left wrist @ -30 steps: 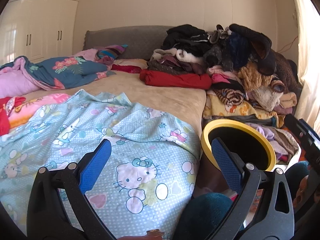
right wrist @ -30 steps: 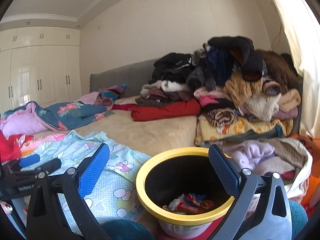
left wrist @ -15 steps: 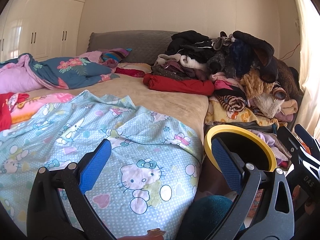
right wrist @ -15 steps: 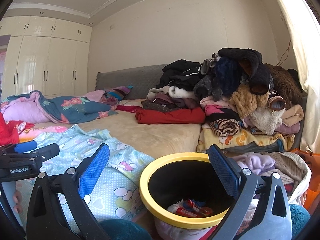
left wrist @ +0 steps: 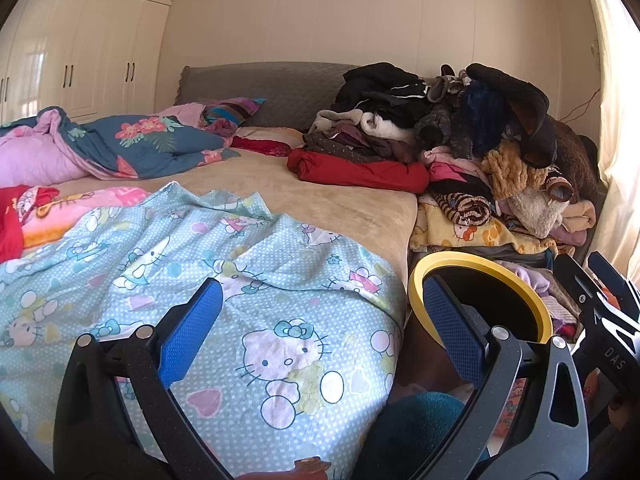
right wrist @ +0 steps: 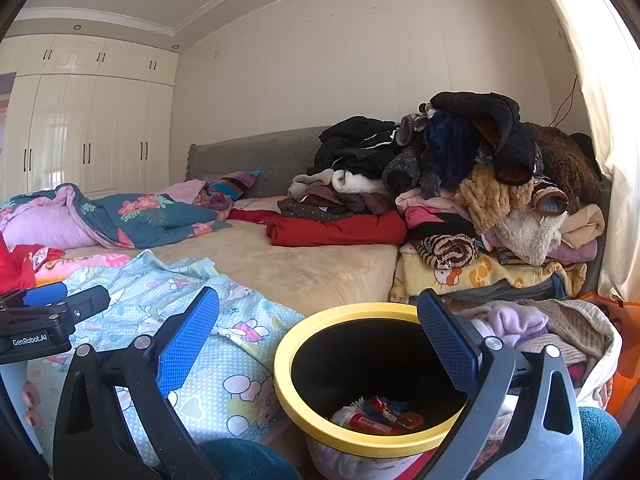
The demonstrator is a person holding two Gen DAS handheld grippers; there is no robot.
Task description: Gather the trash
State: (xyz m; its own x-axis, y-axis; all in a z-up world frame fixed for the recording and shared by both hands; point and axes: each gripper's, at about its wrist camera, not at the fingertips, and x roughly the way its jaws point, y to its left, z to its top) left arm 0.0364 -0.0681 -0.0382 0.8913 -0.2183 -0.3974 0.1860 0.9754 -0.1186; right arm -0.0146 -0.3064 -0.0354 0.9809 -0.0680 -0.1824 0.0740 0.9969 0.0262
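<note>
A trash bin with a yellow rim stands beside the bed; it also shows in the left wrist view. Red and white wrappers lie in its bottom. My right gripper is open and empty, held above and just in front of the bin. My left gripper is open and empty over the light blue Hello Kitty blanket, left of the bin. Each gripper shows at the edge of the other's view: the left, the right.
The bed has a beige sheet, a blue floral quilt and a grey headboard. A tall pile of clothes fills the right side. White wardrobes line the left wall. A curtain hangs right.
Both grippers have tilted upward slightly, so the bed and bin sit lower in the views. Both stay open and empty.
</note>
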